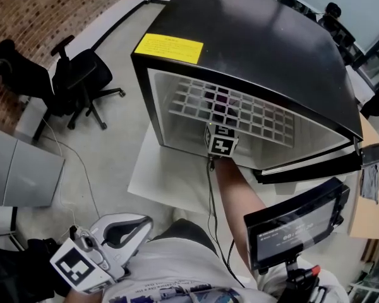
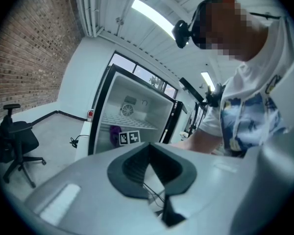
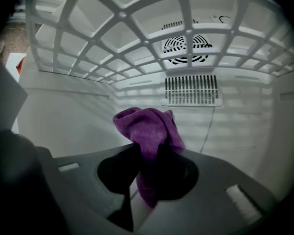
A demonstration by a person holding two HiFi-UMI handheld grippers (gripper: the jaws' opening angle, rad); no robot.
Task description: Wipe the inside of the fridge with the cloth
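The right tool [image 3: 148, 168] is held forward on an outstretched forearm [image 1: 240, 194], its jaws clamped on the cloth [image 3: 147, 126]. The left tool [image 1: 139, 225] is held low beside the torso, its jaws pressed together.

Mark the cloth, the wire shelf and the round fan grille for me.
cloth [image 3: 146, 130]: right gripper view, its bunched upper fold.
wire shelf [image 3: 122, 14]: right gripper view, a crossing of its bars.
round fan grille [image 3: 186, 45]: right gripper view, its centre.

Right gripper [image 3: 146, 173] inside fridge [image 1: 259, 43], under shelf [image 1: 240, 109]; cloth [image 3: 149, 131] between fingers [image 3: 220, 180]; left gripper [image 1: 136, 227] outside.
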